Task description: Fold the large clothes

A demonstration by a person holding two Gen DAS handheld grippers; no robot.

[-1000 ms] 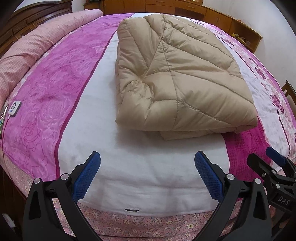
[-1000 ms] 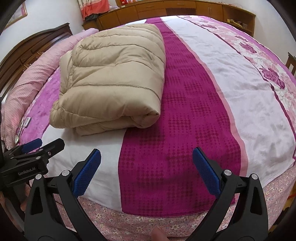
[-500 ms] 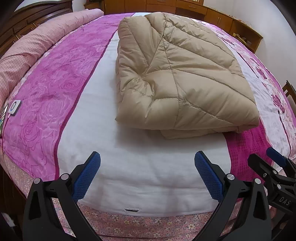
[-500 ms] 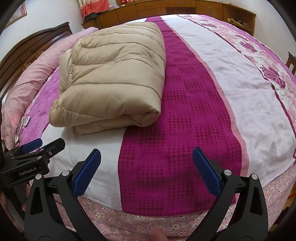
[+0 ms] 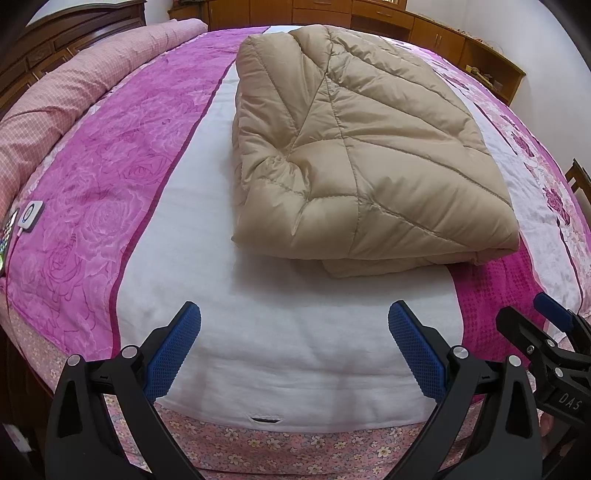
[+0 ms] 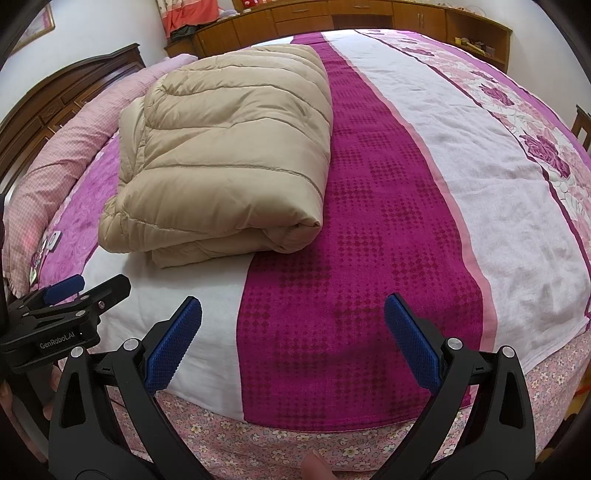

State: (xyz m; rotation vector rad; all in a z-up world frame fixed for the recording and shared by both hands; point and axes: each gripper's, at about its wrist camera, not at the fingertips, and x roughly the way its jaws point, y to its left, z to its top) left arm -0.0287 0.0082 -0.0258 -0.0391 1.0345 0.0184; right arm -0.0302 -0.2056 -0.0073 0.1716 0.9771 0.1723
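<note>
I hold both grippers wide open and empty over the bed's near edge (image 5: 266, 373). The folded beige down coat (image 5: 365, 147) lies ahead, long axis running away from me. My left gripper (image 5: 294, 349) faces it squarely; my right gripper (image 6: 293, 345) has it forward-left.

Your right gripper (image 6: 293, 343): jaws wide apart, empty, over the bed (image 6: 498, 177). Folded beige coat (image 6: 229, 158): eleven o'clock.

A bed (image 6: 369, 229) with a pink, magenta and white striped cover fills the space ahead of the tool. Beyond it, wooden cabinets (image 6: 332, 18) line a white wall (image 6: 92, 33); a dark wooden headboard (image 6: 62, 99) stands far left.
</note>
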